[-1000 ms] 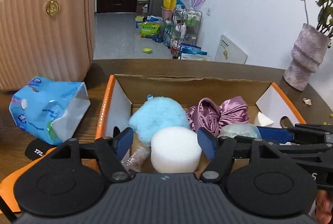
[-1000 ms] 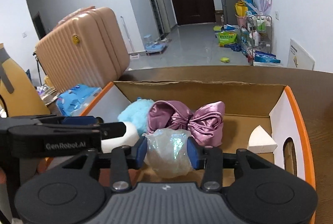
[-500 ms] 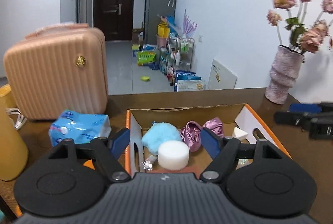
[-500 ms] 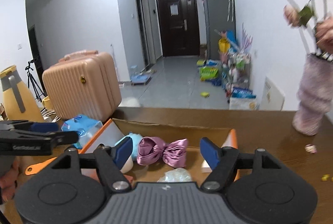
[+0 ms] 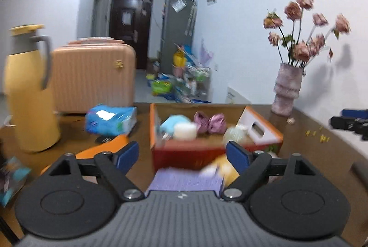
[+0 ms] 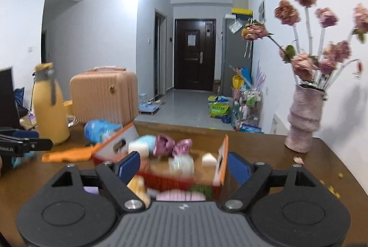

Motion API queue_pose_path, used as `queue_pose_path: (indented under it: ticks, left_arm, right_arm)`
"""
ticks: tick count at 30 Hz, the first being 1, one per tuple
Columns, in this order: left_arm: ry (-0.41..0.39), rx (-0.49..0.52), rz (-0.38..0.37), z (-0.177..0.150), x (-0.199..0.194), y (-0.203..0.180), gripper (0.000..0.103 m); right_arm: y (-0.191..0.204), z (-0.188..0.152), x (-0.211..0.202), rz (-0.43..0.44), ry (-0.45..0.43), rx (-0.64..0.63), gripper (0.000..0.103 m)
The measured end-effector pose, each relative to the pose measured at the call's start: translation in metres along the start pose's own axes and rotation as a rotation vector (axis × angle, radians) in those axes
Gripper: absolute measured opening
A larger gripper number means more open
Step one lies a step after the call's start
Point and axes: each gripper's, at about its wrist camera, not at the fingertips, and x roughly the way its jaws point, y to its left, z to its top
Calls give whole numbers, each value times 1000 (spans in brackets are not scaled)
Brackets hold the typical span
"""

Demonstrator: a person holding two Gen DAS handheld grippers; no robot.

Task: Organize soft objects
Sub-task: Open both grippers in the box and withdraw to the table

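Note:
An orange cardboard box (image 5: pixel 273 135) on the brown table holds a blue fluffy puff (image 5: pixel 171 123), a round white sponge (image 5: pixel 185 131), a purple satin scrunchie (image 5: pixel 210 121) and a clear shiny bundle (image 5: pixel 234 134). The right wrist view also shows a white wedge sponge (image 6: pixel 208 159) in the box (image 6: pixel 224 155). My left gripper (image 5: pixel 182 154) hangs well back from the box, jaws opening, nothing between them. My right gripper (image 6: pixel 183 165) is likewise back, opening and empty. A purple striped cloth (image 5: pixel 186 180) and a yellow soft thing (image 5: pixel 226 170) lie blurred before the box.
A yellow jug (image 5: pixel 30 90), a pink suitcase (image 5: pixel 94 77) and a blue tissue pack (image 5: pixel 110 120) stand left of the box, with an orange flap (image 5: pixel 103 150) lying flat. A vase of dried roses (image 5: pixel 287 90) stands at the back right by the wall.
Both grippers drew back from the box and rose. The right let go of the clear bundle, now lying in the box. The left widened and left the white sponge behind.

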Motion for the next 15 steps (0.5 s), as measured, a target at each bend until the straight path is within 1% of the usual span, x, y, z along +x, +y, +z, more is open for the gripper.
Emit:
queue_pose_path:
  ticks: [1,3,6,8,10,12,15]
  left_arm:
    - [-18,13,18,-18,-12,-5,85]
    - [-23,26,36,-54,-36,-15,85]
    - [11,-16,-12,-100,-69,-24,86]
    - [39,-51,-49,-122,-85,-26,87]
    - [78,-72,-57,-133,-91,-25,87]
    - [89,-47,-48,-134,-89,-25,87]
    - [66,-47,-11,-129,-84,-22,87]
  right_arm:
    - [6,-16,-14,2,-20,-5,84]
    - [20,-53,-45,4,-47,-17,85]
    - [44,-101,-79,-31,-33,-9,86]
    - [58,-131,-99,-10,-25,15,88]
    - [63,-151,-108,38,15,61,88]
    - [67,-157,-105,78,60,54,88]
    - [71,-158,-102,24,51,59,88]
